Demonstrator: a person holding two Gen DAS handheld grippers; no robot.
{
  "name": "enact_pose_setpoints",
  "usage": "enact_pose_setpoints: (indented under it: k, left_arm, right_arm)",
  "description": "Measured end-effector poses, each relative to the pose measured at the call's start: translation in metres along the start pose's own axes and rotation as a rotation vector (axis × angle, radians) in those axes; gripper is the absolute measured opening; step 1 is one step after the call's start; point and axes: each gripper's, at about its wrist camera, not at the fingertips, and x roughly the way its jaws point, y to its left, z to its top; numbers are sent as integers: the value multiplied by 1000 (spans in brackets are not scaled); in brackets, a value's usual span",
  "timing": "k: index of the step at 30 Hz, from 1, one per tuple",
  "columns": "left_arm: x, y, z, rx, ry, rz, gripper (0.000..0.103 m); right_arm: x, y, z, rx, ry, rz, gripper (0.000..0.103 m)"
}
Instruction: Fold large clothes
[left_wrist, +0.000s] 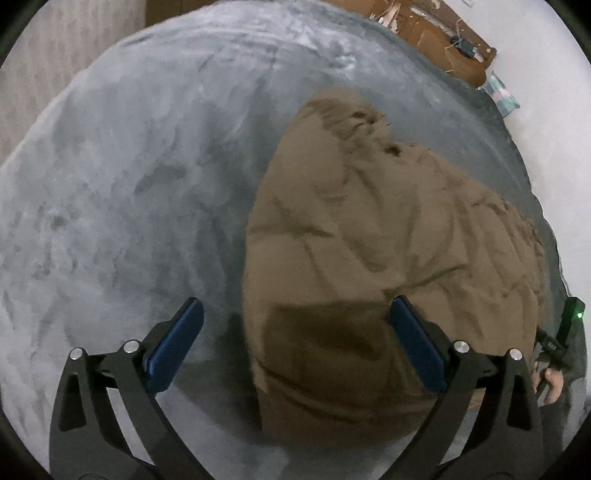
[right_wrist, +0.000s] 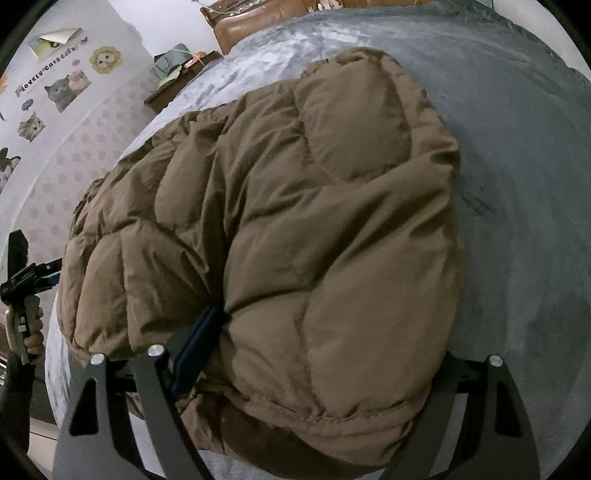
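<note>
A grey plush blanket (left_wrist: 129, 192) covers the bed where our brown puffer jacket (right_wrist: 295, 229) lies bunched into a thick bundle, a wall of cat stickers (right_wrist: 55, 92) behind. Our right gripper (right_wrist: 321, 354) straddles the jacket's near fold, one blue pad (right_wrist: 201, 343) tucked into a crease and the other hidden under the padding, so we cannot tell whether it truly pinches; a deep, firm bite should keep the slippery bulk from springing open. Our left gripper (left_wrist: 295, 343) hangs spread wide and empty, tilted steeply down over the jacket's edge.
</note>
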Motion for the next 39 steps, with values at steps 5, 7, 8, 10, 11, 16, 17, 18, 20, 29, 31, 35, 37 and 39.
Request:
enact_pose_setpoints:
  k: [5, 7, 8, 10, 11, 16, 17, 18, 20, 29, 31, 35, 37, 39]
  left_arm:
    - [28, 16, -5, -20, 68, -97, 100]
    - [40, 18, -7, -31, 94, -155, 100]
    - [44, 17, -9, -30, 103, -197, 100]
    - [47, 9, -14, -12, 106, -257, 100]
    - [49, 4, -16, -7, 117, -315, 100]
    - [56, -28, -16, 59, 146, -316, 100]
    - [56, -32, -15, 71, 145, -297, 100]
    - [55, -36, -13, 86, 139, -276, 100]
    - [50, -48, -12, 118, 127, -218, 96]
    - [36, -86, 0, 281, 99, -2, 79]
    - [34, -98, 0, 306, 91, 25, 78]
    - [34, -110, 0, 333, 88, 60, 78]
    - [34, -115, 2, 338, 88, 69, 78]
    - [34, -118, 4, 342, 88, 76, 78]
  right_arm:
    - [0, -3, 0, -7, 8, -10, 84]
    - [1, -2, 0, -6, 6, -8, 84]
    - [2, -2, 0, -6, 4, -8, 84]
    - [2, -3, 0, -6, 3, -8, 84]
    - [2, -3, -1, -5, 3, -7, 84]
    - [3, -5, -2, -2, 4, 0, 84]
    - [3, -5, -1, -3, 4, 0, 84]
    - [4, -6, -1, -4, 5, 1, 84]
    - [4, -7, 0, -5, 10, 3, 84]
    - [12, -15, 15, 22, 127, 52, 86]
    - [15, -22, 17, 37, 154, 77, 89]
    - [18, -36, 16, 66, 170, 108, 95]
    - [20, -41, 13, 90, 165, 136, 96]
    - [25, -46, 8, 129, 160, 182, 96]
